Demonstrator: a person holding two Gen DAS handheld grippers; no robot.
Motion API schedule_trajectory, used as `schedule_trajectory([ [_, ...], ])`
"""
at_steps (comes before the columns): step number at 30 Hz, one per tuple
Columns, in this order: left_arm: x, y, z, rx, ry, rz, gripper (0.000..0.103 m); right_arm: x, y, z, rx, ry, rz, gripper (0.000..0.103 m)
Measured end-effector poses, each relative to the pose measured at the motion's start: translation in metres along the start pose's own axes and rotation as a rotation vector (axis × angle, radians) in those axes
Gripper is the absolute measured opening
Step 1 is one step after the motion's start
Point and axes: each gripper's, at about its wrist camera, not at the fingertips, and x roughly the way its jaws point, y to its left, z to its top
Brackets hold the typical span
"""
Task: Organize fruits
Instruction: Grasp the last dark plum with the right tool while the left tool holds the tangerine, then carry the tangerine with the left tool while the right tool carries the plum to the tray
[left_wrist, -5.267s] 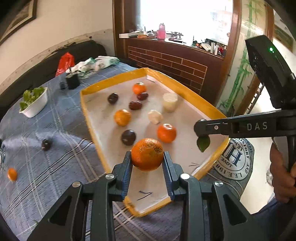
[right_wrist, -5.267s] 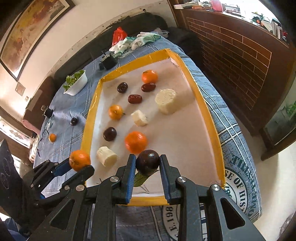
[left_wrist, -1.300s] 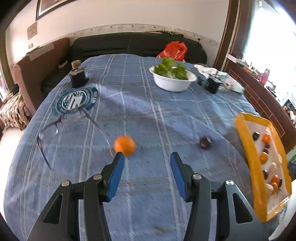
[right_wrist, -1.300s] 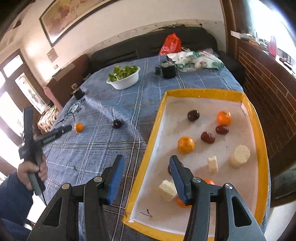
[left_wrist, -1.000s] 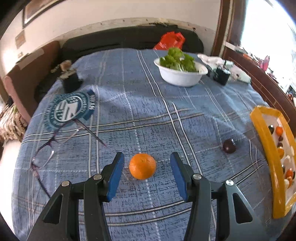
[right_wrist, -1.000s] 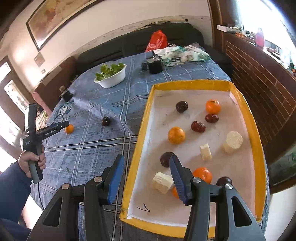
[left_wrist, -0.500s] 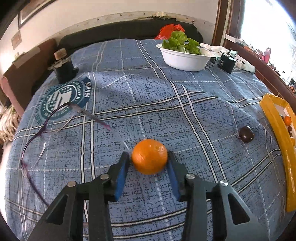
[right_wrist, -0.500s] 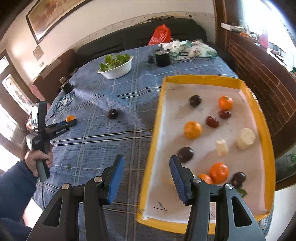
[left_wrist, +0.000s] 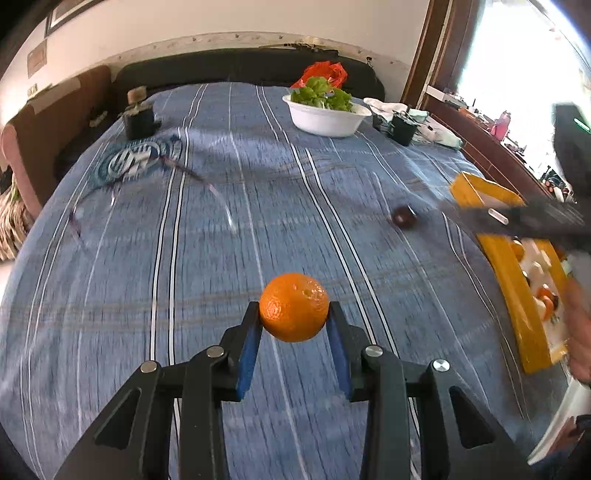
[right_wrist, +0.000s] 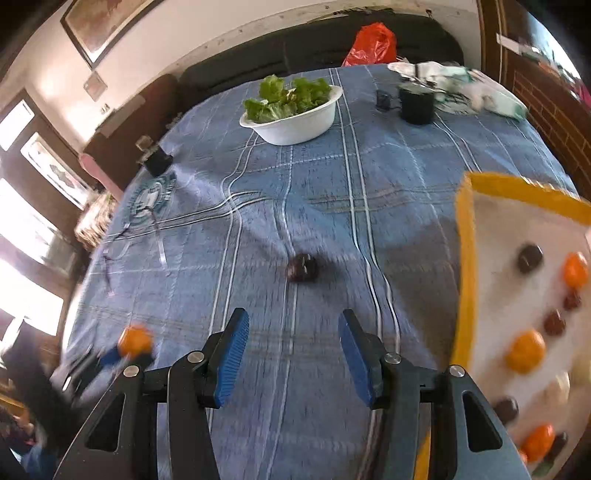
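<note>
The blue plaid tablecloth (left_wrist: 207, 229) lay over the whole table, and everything else sat on it. At its right edge was the yellow-rimmed tray (right_wrist: 466, 266), lined in white and already carrying several oranges, dark plums and pale pieces of fruit; motion blur kept me from counting them surely. Toward the far end stood the white bowl (right_wrist: 295, 125) heaped with green leaves, with a red plastic bag (right_wrist: 371, 44) behind it against the dark sofa back and a small black cup (right_wrist: 416, 102) to its right. A thin pair of glasses (left_wrist: 110, 199) lay on the cloth to the left, near the round printed emblem.

My left gripper (left_wrist: 294, 325) had just been closing, and its blue pads were clamped on the orange (left_wrist: 294, 307), one against each side of the fruit, which I held clear above the cloth. In my right camera that same grip showed small and blurred at the lower left.

My right gripper (right_wrist: 293, 354) pointed down at the cloth with its jaws apart and nothing between them. Beyond its fingertips, out on the open cloth and apart from the tray's yellow edge, sat the dark plum (right_wrist: 303, 267), alone and untouched. From my left camera the right tool crossed in front of the tray as a dark smear.
</note>
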Motion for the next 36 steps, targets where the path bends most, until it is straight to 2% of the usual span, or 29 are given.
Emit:
schedule_trajectory([
  [5, -0.008, -0.005, -0.022, 0.027, -0.001, 0.007, 0.034, 0.037, 0.009, 0.018, -0.022, 0.02, -0.043, 0.048],
  [8, -0.005, -0.002, -0.03, 0.026, 0.014, 0.006, 0.034, 0.05, 0.007, 0.02, -0.018, 0.037, -0.058, 0.042],
  [13, -0.003, 0.002, -0.035, 0.022, 0.013, -0.01, 0.034, 0.064, 0.007, 0.025, -0.02, 0.045, -0.084, 0.038],
  [15, -0.002, 0.002, -0.037, 0.023, 0.013, -0.014, 0.034, 0.07, 0.007, 0.027, -0.024, 0.05, -0.09, 0.03],
  [21, 0.0, 0.0, -0.037, 0.033, 0.01, -0.01, 0.034, 0.071, 0.012, 0.025, -0.059, 0.031, -0.115, 0.028],
  [27, 0.002, -0.002, -0.03, 0.029, 0.004, -0.008, 0.034, 0.052, 0.018, 0.013, -0.059, 0.027, -0.059, 0.028],
  [36, -0.001, -0.02, -0.023, 0.052, -0.01, -0.016, 0.034, 0.017, 0.037, -0.023, -0.084, 0.031, 0.043, 0.028],
])
